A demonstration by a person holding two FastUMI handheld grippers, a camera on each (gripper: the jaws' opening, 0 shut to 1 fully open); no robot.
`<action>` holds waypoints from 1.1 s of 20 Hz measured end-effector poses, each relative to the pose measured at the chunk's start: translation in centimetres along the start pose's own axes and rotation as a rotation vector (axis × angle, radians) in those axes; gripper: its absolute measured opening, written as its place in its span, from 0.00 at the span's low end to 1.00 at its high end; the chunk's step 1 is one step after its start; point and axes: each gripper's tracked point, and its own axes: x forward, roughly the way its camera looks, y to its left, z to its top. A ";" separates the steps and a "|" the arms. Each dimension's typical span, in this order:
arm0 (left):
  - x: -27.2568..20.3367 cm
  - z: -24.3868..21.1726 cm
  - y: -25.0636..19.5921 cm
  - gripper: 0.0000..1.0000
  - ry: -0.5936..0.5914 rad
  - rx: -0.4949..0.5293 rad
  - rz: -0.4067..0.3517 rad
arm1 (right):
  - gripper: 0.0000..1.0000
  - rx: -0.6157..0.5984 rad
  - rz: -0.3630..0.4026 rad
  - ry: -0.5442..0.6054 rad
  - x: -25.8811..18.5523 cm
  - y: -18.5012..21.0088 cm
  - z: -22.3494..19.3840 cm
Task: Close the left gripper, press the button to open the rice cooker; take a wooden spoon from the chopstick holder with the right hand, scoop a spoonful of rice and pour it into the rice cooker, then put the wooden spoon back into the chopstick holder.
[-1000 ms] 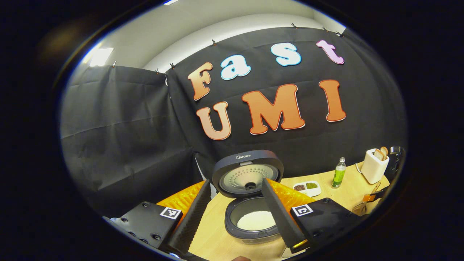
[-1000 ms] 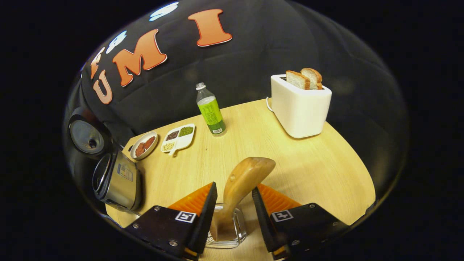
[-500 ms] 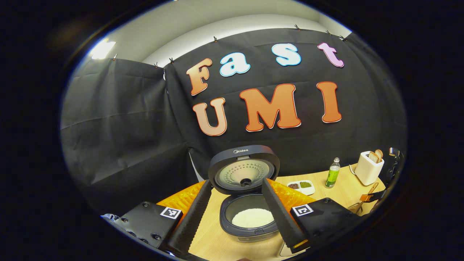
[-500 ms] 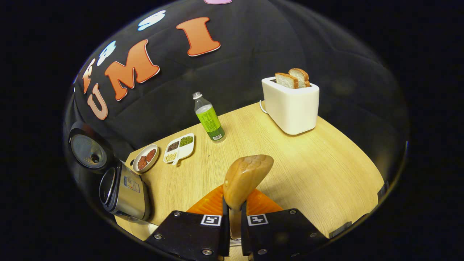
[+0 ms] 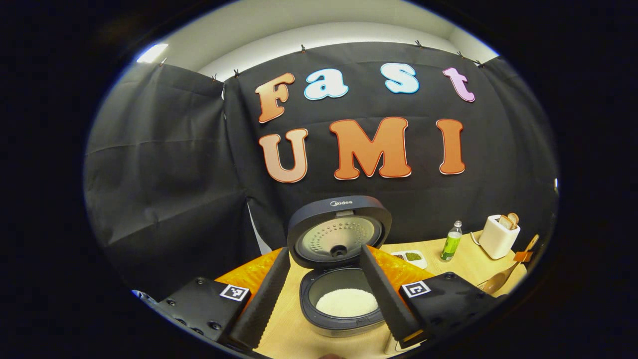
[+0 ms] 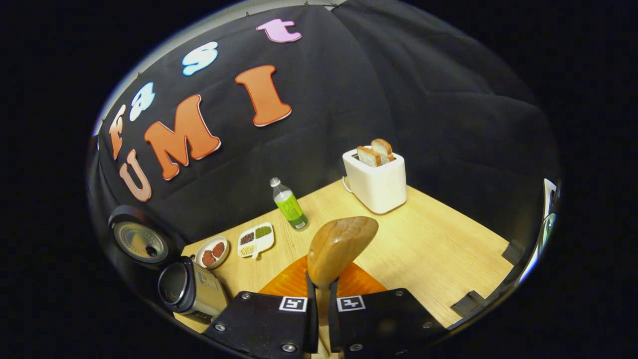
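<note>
Brand name "Midea" in pale letters on the upper rim of the raised lid of the rice cooker (image 5: 340, 227), left gripper view. Green label on the bottle (image 6: 289, 205) and sticker on the cooker's metal side, right gripper view: print present, probably text, too small to read.

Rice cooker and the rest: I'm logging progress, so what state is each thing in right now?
Rice cooker: lid up, white rice in the pot.
Wooden spoon: clamped by its handle, bowl up and empty.
Right gripper: shut on the spoon.
Left gripper: open, holding nothing.
Toaster: two bread slices sticking up.
Green bottle: upright, capped.
</note>
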 end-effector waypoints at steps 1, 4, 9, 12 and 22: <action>0.2 -0.2 0.3 0.87 0.006 -0.006 -0.011 | 0.08 0.006 0.019 -0.007 -0.8 1.0 0.2; 1.0 -1.4 1.1 0.91 0.029 -0.022 -0.033 | 0.08 -0.001 0.061 -0.003 -3.0 4.1 -0.4; 2.0 -2.4 2.2 0.94 0.052 -0.023 -0.081 | 0.08 -0.085 0.112 0.033 -5.3 8.8 -4.1; 2.4 -2.8 2.6 0.94 0.055 -0.019 -0.111 | 0.08 -0.180 0.102 0.046 -5.7 9.8 -7.0; 3.7 -4.9 4.1 0.99 0.089 0.025 -0.200 | 0.07 -0.429 -0.109 0.007 -4.5 7.1 -14.1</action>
